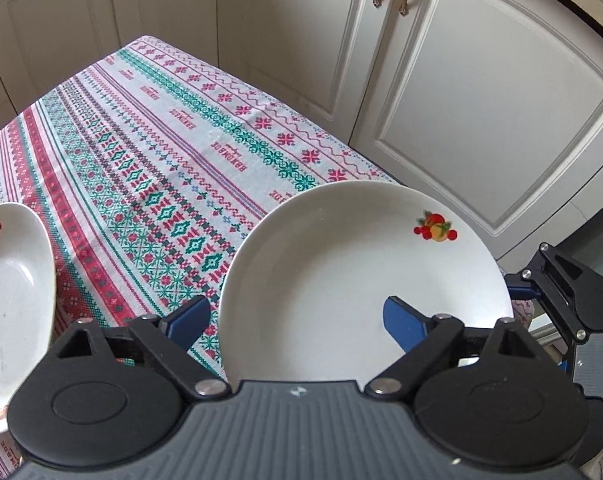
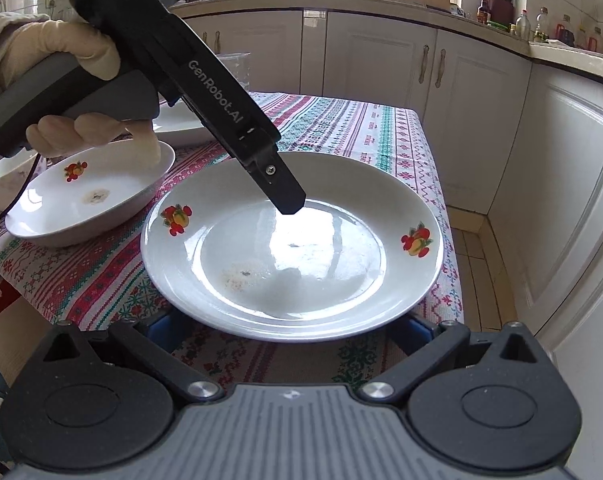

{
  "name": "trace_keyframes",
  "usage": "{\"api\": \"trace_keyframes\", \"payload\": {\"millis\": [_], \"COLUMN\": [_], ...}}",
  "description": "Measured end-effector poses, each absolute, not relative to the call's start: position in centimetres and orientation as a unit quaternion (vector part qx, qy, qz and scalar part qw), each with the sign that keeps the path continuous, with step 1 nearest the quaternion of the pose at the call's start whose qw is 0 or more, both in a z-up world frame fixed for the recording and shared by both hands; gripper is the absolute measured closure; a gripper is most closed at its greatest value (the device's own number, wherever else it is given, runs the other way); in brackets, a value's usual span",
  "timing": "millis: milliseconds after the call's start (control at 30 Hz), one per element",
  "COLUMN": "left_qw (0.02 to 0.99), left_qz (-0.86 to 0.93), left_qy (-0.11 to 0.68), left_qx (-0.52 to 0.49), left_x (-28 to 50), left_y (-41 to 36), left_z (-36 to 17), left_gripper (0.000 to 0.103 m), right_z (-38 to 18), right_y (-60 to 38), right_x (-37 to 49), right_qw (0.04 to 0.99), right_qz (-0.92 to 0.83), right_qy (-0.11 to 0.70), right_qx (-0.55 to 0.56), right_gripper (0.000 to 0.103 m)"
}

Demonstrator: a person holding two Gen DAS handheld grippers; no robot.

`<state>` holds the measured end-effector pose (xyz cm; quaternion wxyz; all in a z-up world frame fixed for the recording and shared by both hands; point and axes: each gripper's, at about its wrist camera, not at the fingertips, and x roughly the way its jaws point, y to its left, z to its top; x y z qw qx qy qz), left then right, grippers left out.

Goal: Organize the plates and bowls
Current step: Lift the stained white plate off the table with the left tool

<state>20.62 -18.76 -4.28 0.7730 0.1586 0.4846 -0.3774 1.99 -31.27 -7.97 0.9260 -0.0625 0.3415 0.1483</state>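
A white plate with fruit decals [image 1: 361,264] [image 2: 293,256] lies at the near corner of the patterned tablecloth [image 1: 149,168], its rim jutting past the table edge. My left gripper [image 1: 297,304] [image 2: 289,204] comes down on it from above. One blue finger [image 1: 405,320] is over the plate's inside, the other is outside its left rim, and neither pad visibly presses. My right gripper [image 2: 291,332] [image 1: 561,292] is at the plate's near rim. Its blue fingers [image 2: 165,328] are spread wide and mostly hidden under the rim.
A second fruit-decal plate [image 1: 13,300] [image 2: 89,200] sits to the left, with a small white bowl [image 2: 1,184] beside it and another plate [image 2: 181,126] behind. A gloved hand [image 2: 81,60] holds the left gripper. White cabinets [image 1: 481,100] stand close beyond the table.
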Motion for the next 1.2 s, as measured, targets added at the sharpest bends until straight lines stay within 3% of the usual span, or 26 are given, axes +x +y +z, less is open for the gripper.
{"api": "trace_keyframes", "payload": {"millis": [600,1200], "left_qw": [0.743,0.75], "left_qz": [-0.413,-0.423], "left_qy": [0.489,0.475], "left_qx": [0.195,0.183], "left_x": [22.2,22.6], "left_y": [-20.6,-19.6], "left_z": [-4.6,-4.1], "left_gripper": [0.02,0.02], "right_z": [-7.8,-7.4], "right_y": [-31.9,-30.8], "right_x": [1.7,2.8], "right_qw": [0.927,0.92], "right_qz": [0.162,0.157], "right_qy": [0.333,0.348], "right_qx": [-0.067,-0.083], "right_gripper": [0.0,0.0]}}
